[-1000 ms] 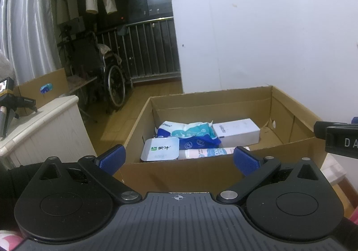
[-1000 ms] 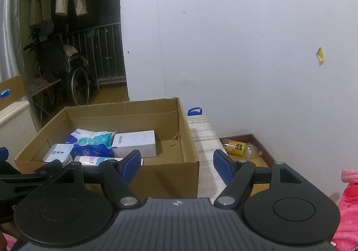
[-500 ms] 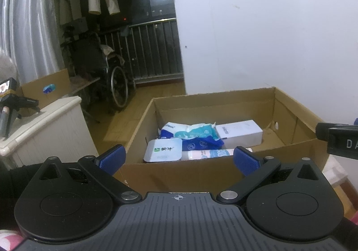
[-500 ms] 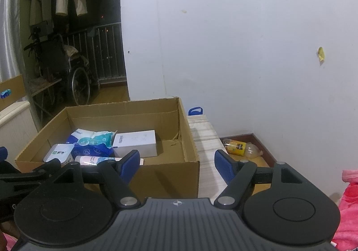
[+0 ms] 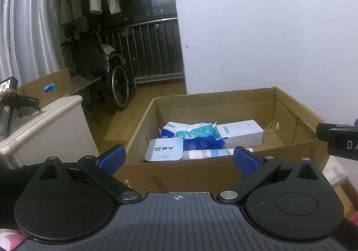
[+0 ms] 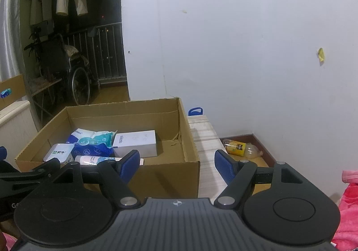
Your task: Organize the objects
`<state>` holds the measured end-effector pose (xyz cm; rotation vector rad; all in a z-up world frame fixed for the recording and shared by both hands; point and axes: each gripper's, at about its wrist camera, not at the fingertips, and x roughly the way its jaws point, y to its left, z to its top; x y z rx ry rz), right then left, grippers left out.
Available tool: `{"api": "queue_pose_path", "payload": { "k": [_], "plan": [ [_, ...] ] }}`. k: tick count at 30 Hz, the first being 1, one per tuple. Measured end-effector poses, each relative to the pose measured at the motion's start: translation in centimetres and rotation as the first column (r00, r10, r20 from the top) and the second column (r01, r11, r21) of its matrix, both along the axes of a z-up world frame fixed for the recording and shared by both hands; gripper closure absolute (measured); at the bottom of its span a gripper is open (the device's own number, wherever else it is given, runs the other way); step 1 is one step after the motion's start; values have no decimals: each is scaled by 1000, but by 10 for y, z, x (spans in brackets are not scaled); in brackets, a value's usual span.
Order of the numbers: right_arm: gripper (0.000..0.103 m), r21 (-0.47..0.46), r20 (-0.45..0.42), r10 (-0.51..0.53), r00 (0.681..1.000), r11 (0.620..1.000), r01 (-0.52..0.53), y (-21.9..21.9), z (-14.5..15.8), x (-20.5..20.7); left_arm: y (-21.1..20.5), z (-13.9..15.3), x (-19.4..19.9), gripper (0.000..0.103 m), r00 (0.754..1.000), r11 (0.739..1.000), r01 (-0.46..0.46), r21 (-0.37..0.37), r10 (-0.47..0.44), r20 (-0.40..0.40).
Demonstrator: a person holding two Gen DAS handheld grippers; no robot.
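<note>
Cardboard box (image 6: 125,117) sits open by the white wall, holding a white carton (image 6: 135,146), a blue-and-white packet (image 6: 91,142), a small tub (image 6: 58,152) and a bottle (image 6: 94,159) lying flat. Both the left claw (image 5: 177,158) and right claw (image 6: 176,165) hang before it, jaws spread and empty.

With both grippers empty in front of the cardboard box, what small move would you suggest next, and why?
Probably swing the right gripper toward the yellow-labelled bottle lying on the floor by the wall. Both it and the left gripper stand open and hold nothing, the cardboard box already holds several packages, and that bottle is the one loose item in view outside it.
</note>
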<state>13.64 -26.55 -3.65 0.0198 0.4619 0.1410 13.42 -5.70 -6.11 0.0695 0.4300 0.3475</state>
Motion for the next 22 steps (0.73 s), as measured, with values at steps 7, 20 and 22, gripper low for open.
{"api": "queue_pose_path", "payload": {
  "k": [7, 20, 22],
  "plan": [
    [26, 4, -2, -1, 1000, 1000, 1, 0, 0, -2, 2, 0, -1, 0, 1000, 1000, -2, -9, 2, -4],
    [26, 3, -2, -1, 1000, 1000, 1, 0, 0, -2, 1, 0, -2, 0, 1000, 1000, 26, -5, -26, 12],
    [26, 4, -2, -1, 1000, 1000, 1, 0, 0, -2, -1, 0, 0, 0, 1000, 1000, 21, 12, -21, 0]
  ]
}}
